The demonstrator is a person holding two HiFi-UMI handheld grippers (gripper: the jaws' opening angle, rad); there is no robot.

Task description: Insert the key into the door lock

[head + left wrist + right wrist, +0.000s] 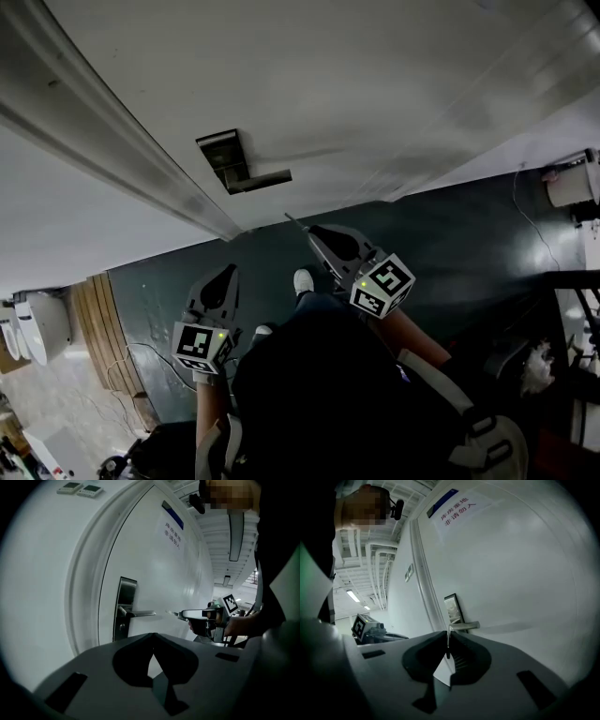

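We've got thin silver metal key [448,639] pinched in right hand-held gripper [317,236], tip fwd, lined up w/ dark metal lever door lock [225,159], short of it; left hand-held gripper [221,278] clenched empty, low, out of the way.

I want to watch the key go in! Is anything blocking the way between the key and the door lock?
Nothing visible blocks it. Only open air lies between the key in the right tongs and the door lock. The lever handle sticks out just above the keyhole.
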